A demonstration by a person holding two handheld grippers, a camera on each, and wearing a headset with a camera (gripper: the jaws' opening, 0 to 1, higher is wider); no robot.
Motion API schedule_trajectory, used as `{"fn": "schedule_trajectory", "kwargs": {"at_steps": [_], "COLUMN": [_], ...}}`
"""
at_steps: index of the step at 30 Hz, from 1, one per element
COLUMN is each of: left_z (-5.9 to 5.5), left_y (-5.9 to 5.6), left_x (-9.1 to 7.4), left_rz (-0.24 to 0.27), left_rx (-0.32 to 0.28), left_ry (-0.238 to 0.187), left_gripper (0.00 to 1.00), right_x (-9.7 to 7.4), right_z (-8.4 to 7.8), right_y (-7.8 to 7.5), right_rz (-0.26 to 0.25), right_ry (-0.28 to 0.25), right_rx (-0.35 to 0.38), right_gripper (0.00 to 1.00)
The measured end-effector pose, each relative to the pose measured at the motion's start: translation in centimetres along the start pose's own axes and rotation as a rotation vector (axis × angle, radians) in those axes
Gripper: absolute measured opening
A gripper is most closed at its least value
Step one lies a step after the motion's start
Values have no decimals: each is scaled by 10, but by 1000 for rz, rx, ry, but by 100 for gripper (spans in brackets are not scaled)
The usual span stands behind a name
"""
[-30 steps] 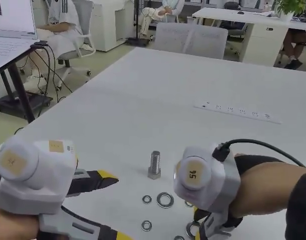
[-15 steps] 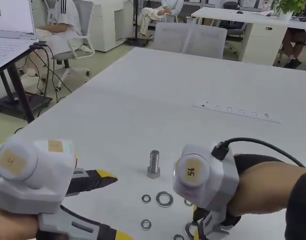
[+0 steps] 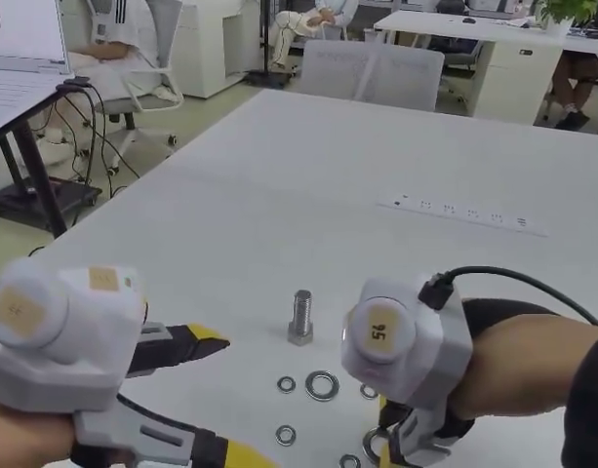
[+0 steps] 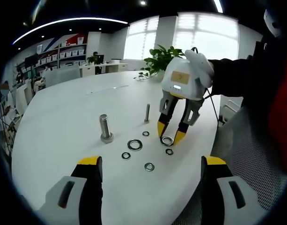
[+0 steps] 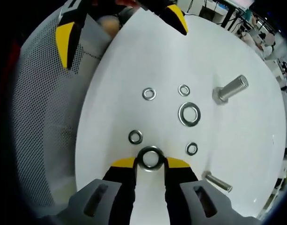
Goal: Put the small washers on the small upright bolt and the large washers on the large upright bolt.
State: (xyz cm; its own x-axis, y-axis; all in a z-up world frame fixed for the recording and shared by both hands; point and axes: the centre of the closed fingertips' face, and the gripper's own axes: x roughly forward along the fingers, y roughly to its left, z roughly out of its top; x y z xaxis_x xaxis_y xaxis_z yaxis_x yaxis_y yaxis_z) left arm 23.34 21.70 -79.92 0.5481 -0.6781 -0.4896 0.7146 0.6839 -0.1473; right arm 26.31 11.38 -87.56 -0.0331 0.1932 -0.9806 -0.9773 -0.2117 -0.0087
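Observation:
The large bolt [image 3: 300, 318] stands upright on the white table [image 3: 279, 195]; the thin small bolt [image 4: 147, 113] stands beyond it. My right gripper [image 5: 150, 163] points down at the table, its yellow tips pressed on both sides of a large washer [image 5: 150, 158] that lies flat. In the left gripper view the right gripper [image 4: 170, 137] is around that washer [image 4: 167, 140]. Another large washer [image 3: 322, 385] and several small washers [image 3: 286, 384] lie loose nearby. My left gripper [image 4: 152, 161] hovers open, short of the washers, holding nothing.
A power strip [image 3: 462, 217] lies across the far side of the table. Grey chairs [image 3: 372, 73] stand at the far edge. People sit at desks beyond, and a desk with cables [image 3: 35, 107] stands to the left.
The left gripper has drifted slightly down and left in the head view. The right gripper stays at the large washer on the table.

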Motion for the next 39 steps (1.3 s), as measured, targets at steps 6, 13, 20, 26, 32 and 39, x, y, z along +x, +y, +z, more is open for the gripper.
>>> {"fn": "schedule_trajectory", "kwargs": {"at_steps": [6, 13, 20, 26, 32, 39], "left_z": [3, 12, 14, 19, 21, 21], "left_y": [4, 13, 17, 18, 25, 32], "left_x": [-1, -4, -4, -7, -12, -13], "left_rz": [12, 52, 65, 61, 72, 81], "left_rx": [-4, 2, 12, 16, 18, 2], "left_ry": [-19, -59, -71, -91, -100, -122], "left_gripper": [86, 86, 85, 83, 84, 85], "right_x": [-2, -5, -11, -17, -26, -33], "right_z": [-5, -5, -3, -1, 4, 6], "right_y": [-3, -5, -8, -10, -12, -12], "right_rz": [-8, -18, -29, -42, -54, -64], "right_ry": [12, 8, -4, -9, -28, -36], "right_rx": [3, 6, 5, 2, 7, 9], "right_gripper": [23, 23, 23, 23, 23, 23]}}
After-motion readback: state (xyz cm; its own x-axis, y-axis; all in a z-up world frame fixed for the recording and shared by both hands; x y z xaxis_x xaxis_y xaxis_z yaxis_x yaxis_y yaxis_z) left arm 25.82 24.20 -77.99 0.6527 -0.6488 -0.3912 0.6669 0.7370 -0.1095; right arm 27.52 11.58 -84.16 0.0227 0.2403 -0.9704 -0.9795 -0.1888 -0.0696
